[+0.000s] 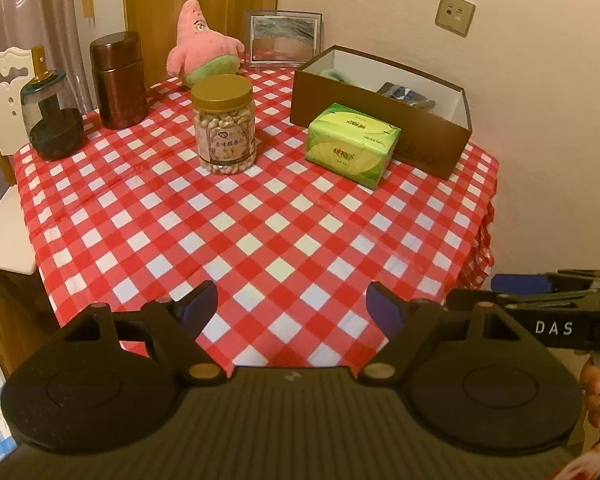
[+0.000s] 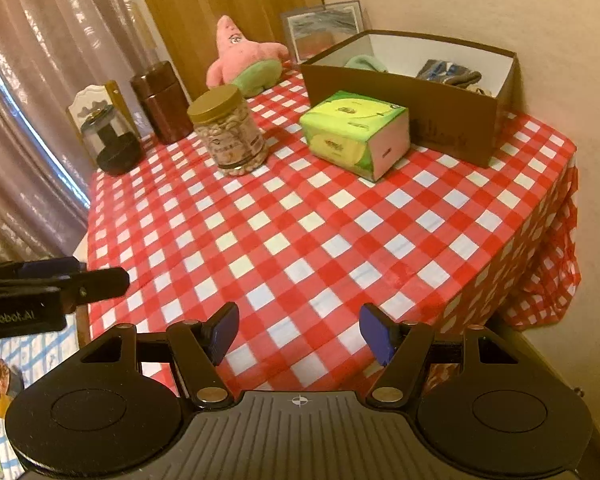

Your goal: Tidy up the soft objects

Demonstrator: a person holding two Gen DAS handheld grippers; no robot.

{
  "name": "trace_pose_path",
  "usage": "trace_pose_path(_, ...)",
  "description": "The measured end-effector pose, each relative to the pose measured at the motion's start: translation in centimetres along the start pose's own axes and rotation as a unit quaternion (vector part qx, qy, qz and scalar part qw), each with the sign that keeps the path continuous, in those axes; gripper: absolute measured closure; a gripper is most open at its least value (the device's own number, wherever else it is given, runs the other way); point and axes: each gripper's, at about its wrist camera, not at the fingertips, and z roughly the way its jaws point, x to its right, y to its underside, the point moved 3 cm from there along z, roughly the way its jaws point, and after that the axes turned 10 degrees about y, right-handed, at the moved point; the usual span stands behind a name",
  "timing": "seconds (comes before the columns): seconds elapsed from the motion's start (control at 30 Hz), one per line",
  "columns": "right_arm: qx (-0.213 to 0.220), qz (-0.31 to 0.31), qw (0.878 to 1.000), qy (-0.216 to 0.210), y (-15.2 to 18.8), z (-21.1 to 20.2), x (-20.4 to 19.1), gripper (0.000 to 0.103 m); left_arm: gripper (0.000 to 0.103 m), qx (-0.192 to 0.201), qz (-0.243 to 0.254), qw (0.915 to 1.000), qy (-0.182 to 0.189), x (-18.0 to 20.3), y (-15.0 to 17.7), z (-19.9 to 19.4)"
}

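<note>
Both grippers released, empty: left gripper (image 1: 290, 308), right gripper (image 2: 298, 330), above desk's near edge. Pink plush (image 1: 204, 46) at far edge; reaching risks toppling nut jar (image 1: 224, 124) between.

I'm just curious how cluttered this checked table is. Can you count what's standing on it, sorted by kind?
Lidded jars and canisters: 3 (nut jar, brown canister, dark glass jar)
Plush toys: 1 (pink star plush)
Tissue packs: 1 (green tissue pack)
Open boxes: 1 (brown box)
Picture frames: 1 (picture frame)
Total: 7
</note>
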Motion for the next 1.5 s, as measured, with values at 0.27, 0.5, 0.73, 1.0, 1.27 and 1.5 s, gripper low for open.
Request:
trace_pose_path(0.27,0.006,-0.001,1.000,-0.001,1.0,-1.2,-0.6,0.036,0.023,0.001,0.002,1.0000,0.002,0.1,1.2,-0.9)
trace_pose_path(0.5,0.004,-0.004,1.000,-0.002,1.0,-1.5,-1.0,0.036,0.023,0.002,0.000,1.0000,0.002,0.1,1.2,-0.9)
trace_pose_path(0.73,0.005,-0.006,1.000,-0.002,0.8,-1.5,-1.1,0.036,0.023,-0.002,0.002,1.0000,0.003,0.1,1.4,-0.8)
trace_pose_path(1.0,0.004,-0.003,1.000,-0.001,0.8,-1.4,-0.6,0.036,0.023,-0.006,0.006,0.9999,0.006,0.4,1.2,-0.4)
trace_pose_path(1.27,0.004,-0.004,1.000,-0.002,0.8,-1.4,-0.6,0.036,0.023,-0.006,0.006,0.9999,0.006,0.3,1.2,-0.4)
trace_pose_path(1.5,0.004,-0.003,1.000,-0.002,0.8,-1.4,-0.6,0.036,0.023,-0.006,0.006,0.9999,0.006,0.3,1.2,-0.4)
